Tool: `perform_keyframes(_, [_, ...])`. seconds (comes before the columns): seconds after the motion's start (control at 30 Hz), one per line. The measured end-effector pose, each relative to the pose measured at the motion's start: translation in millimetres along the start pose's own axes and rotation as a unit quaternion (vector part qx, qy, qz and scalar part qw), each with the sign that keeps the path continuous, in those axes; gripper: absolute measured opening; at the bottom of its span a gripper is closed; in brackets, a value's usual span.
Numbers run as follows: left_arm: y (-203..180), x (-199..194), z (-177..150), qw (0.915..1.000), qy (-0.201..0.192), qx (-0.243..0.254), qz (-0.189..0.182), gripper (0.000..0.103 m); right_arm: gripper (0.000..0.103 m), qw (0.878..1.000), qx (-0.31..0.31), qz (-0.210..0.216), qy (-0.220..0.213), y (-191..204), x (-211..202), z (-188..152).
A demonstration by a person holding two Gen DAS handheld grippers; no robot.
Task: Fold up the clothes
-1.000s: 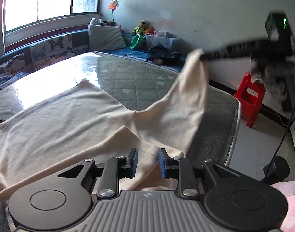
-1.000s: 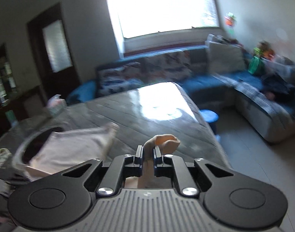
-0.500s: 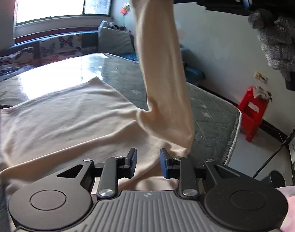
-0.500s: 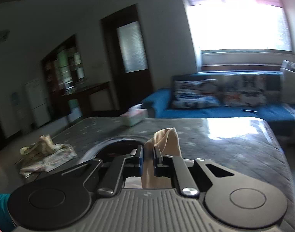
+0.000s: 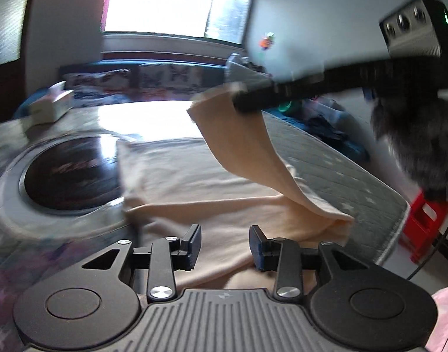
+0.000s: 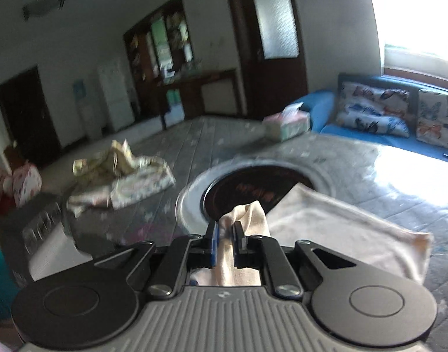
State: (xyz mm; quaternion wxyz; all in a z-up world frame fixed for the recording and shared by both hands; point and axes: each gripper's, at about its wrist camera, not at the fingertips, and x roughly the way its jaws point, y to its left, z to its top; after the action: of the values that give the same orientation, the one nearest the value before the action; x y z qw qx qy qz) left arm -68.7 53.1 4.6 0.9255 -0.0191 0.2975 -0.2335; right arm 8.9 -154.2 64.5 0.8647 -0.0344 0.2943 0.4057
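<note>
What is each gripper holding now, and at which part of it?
The right gripper pinches the cream garment at the end of a lifted sleeve or corner. The left gripper is opening above the cloth and holds nothing.

Open tabletop to your right, clutter to your left

Past the cream garment (image 5: 212, 187) the quilted table (image 5: 335, 158) lies bare; the round inset hob (image 6: 253, 184), tissue box (image 6: 285, 124) and crumpled floral cloth (image 6: 121, 176) block the left.
</note>
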Motion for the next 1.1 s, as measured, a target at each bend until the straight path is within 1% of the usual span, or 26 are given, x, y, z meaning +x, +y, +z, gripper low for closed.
perform_keyframes(0.13, [16.2,-9.8,-3.2,0.9996,0.0,-0.016,0.023,0.039,0.009,1.0,-0.009,0.012,0.027,8.0,20.8,-10.8])
perform_keyframes(0.2, [21.5,-12.2,-2.6,0.9993,-0.001,-0.02,0.031,0.039,0.015,0.999,-0.012,0.02,0.04,10.9,28.1,-15.0])
perform_keyframes(0.37, [27.4,-8.5,1.5,0.9989,-0.002,-0.021,0.042,0.039,0.016,0.999,-0.007,0.027,0.043,11.2,33.5,-17.7])
perform_keyframes(0.43, [28.4,-7.9,3.9,0.9988,-0.004,-0.02,0.044,0.039,0.016,0.999,-0.01,0.023,0.044,10.3,30.9,-18.8])
perform_keyframes(0.5, [28.1,-5.7,7.4,0.9989,-0.008,-0.019,0.041,0.039,0.016,0.999,-0.013,0.014,0.049,4.4,23.7,-22.7])
perform_keyframes(0.63, [24.1,5.5,15.3,0.9997,-0.012,-0.01,0.019,0.037,0.016,0.997,-0.005,-0.028,0.077,-17.5,15.1,-37.9])
perform_keyframes(0.77, [18.5,24.3,20.6,1.0,0.0,0.003,-0.006,0.037,0.016,0.991,0.012,-0.08,0.107,-43.5,4.9,-62.3])
perform_keyframes(0.83, [17.0,34.8,23.0,0.9999,0.009,0.007,-0.012,0.035,0.016,0.989,0.023,-0.096,0.111,-53.9,2.2,-70.5])
perform_keyframes(1.0, [17.7,55.7,27.9,0.9993,0.03,0.01,-0.021,0.034,0.016,0.988,0.05,-0.116,0.094,-71.2,-5.8,-77.6])
perform_keyframes(1.1, [19.6,62.4,27.1,0.999,0.039,0.013,-0.017,0.034,0.016,0.987,0.06,-0.125,0.083,-78.6,-5.4,-78.6])
